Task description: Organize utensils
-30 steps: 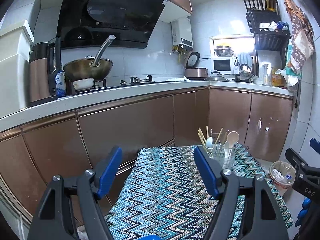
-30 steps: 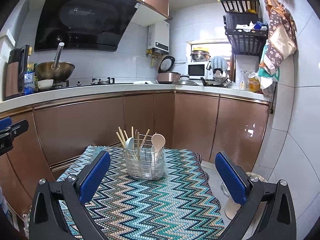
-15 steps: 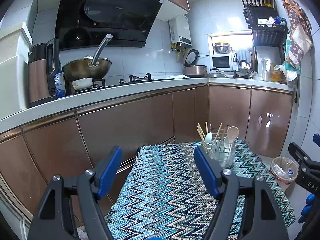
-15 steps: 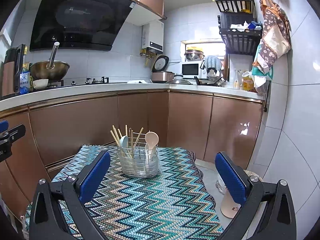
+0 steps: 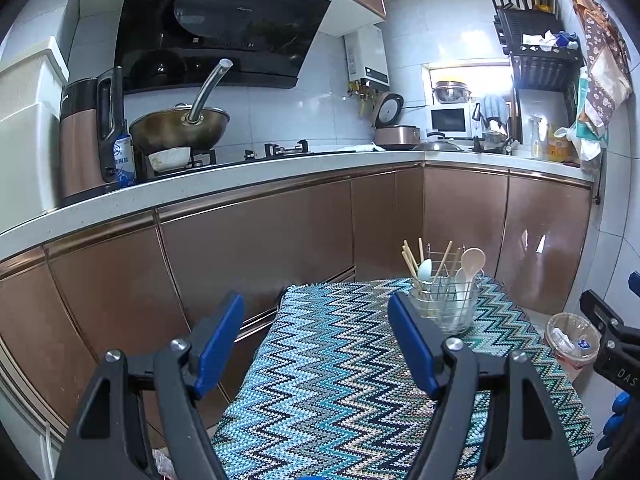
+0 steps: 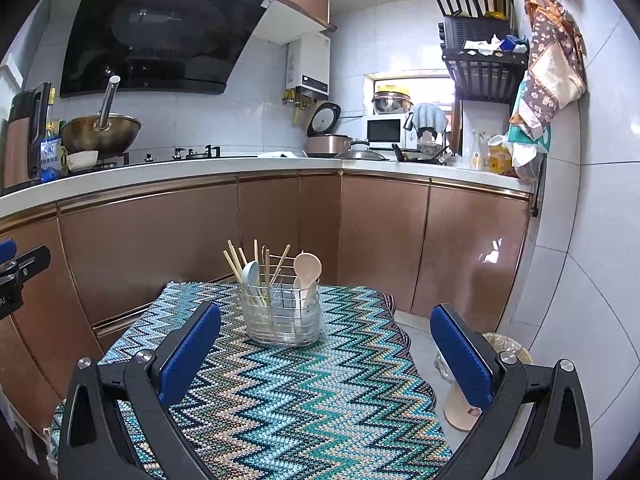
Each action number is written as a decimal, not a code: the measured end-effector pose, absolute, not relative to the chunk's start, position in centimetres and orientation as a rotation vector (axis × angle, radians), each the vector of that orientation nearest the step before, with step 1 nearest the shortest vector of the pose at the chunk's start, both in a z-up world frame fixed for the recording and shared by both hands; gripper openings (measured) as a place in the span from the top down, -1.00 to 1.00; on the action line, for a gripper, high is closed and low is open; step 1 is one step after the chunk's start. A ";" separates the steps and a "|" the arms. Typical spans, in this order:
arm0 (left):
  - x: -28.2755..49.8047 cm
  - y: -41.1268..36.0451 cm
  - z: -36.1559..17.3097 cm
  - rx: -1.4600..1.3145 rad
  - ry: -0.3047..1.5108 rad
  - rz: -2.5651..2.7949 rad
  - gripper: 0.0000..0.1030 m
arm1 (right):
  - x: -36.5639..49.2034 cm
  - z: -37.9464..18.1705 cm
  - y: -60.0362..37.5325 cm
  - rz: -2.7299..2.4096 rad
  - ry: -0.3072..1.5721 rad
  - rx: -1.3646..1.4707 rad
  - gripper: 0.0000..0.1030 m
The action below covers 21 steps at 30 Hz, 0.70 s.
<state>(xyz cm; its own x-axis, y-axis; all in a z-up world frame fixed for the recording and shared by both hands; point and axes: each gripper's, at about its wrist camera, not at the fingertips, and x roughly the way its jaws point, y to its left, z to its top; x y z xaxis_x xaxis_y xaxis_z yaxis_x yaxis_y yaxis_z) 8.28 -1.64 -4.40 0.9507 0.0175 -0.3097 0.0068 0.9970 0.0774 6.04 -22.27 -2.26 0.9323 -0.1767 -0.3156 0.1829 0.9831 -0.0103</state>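
Left wrist view: I am holding the left gripper above the near left part of the zigzag cloth, jaws spread apart and gripping nothing. The wire utensil holder is standing at the far right of the cloth, well apart from this tool.

Right wrist view: I am aiming the right gripper at the holder, jaws wide apart and empty. Chopsticks and spoons are standing upright inside, handles reachable from above. I judge nothing is left loose on the cloth.
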 end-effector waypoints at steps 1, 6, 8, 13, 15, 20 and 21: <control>8.2 -1.7 -4.5 0.079 0.316 0.007 -0.41 | 6.1 -2.2 -22.3 -0.185 0.322 0.019 -1.00; 8.3 -1.6 -4.7 0.082 0.321 0.016 -0.41 | 6.1 -2.4 -22.5 -0.191 0.323 0.021 -1.00; 8.4 -1.6 -4.7 0.081 0.320 0.020 -0.41 | 6.1 -2.5 -22.5 -0.192 0.325 0.022 -1.00; 8.2 -1.6 -4.7 0.080 0.317 0.025 -0.41 | 6.0 -2.5 -22.6 -0.197 0.324 0.022 -1.00; 8.2 -1.6 -4.7 0.082 0.317 0.024 -0.41 | 5.9 -2.4 -22.7 -0.199 0.322 0.024 -1.00; 8.0 -1.7 -4.7 0.082 0.315 0.022 -0.41 | 5.7 -2.4 -22.8 -0.201 0.319 0.024 -1.00; 7.9 -1.7 -4.7 0.082 0.314 0.022 -0.41 | 5.6 -2.4 -22.8 -0.201 0.318 0.024 -1.00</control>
<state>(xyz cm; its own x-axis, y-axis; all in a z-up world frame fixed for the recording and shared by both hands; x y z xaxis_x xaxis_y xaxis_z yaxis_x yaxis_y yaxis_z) 7.93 -1.69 -4.65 0.9509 0.0346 -0.3077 -0.0090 0.9964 0.0842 5.63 -22.78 -2.38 0.9301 -0.1925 -0.3127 0.2001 0.9797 -0.0080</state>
